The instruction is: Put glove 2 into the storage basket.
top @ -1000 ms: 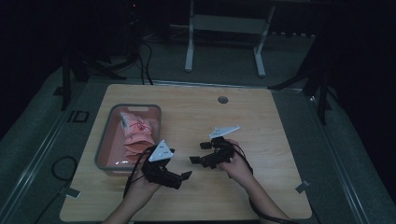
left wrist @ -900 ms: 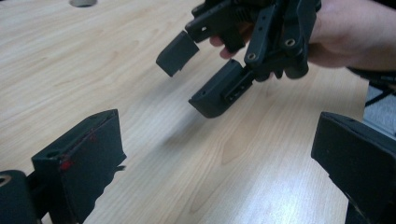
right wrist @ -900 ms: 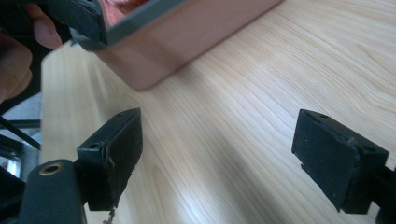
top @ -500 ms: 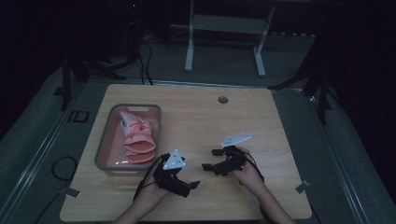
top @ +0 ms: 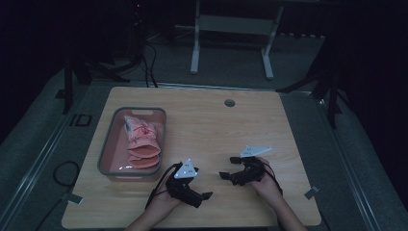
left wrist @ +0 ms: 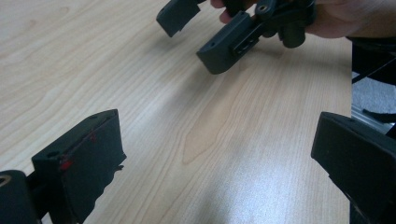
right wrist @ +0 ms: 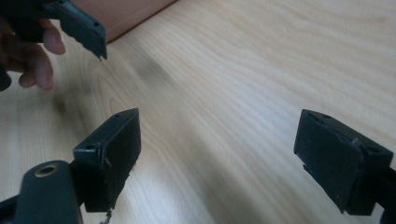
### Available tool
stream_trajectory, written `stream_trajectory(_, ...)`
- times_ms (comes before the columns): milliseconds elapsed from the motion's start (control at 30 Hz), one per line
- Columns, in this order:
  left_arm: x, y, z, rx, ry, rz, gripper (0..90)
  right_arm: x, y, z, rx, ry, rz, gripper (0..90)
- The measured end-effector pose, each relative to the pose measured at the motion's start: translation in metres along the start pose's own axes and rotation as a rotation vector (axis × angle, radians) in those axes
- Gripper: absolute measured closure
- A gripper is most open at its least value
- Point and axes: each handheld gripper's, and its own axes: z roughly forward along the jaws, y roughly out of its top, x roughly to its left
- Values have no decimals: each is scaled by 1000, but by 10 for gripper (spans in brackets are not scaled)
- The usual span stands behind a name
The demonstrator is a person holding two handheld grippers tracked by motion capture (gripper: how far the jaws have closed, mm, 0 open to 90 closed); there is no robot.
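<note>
Resting low near the bottom of the frame, the left gripper [top: 204, 196] and right gripper [top: 227, 168] face each other, jaws spread wide and gripping nothing. Left of them, the pink cloths [top: 142, 143] lie piled in the grey bin [top: 107, 144], seemingly awaiting pickup.

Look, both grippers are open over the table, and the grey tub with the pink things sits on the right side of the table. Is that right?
Not quite. The grey tub with the pink things sits on the left side of the table, as the high view shows. The rest holds: the left gripper and right gripper are both open above the wood.
</note>
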Motion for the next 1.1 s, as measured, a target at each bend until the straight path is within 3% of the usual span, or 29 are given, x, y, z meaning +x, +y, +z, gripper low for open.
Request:
stream_trajectory(167,-1,-6,8,22,0,6,24,1,-13,-4,9,-6,7,147)
stream_trajectory(400,-1,-12,12,11,-10,-1,24,-1,-21,-6,-7,-15,14,147)
stream_trajectory(667,-2,-19,18,29,-5,19,24,-6,-25,-6,-20,-29,20,147)
stream_trajectory(1100,0,-23,17,22,-8,6,24,-10,-26,-6,-22,-43,30,146)
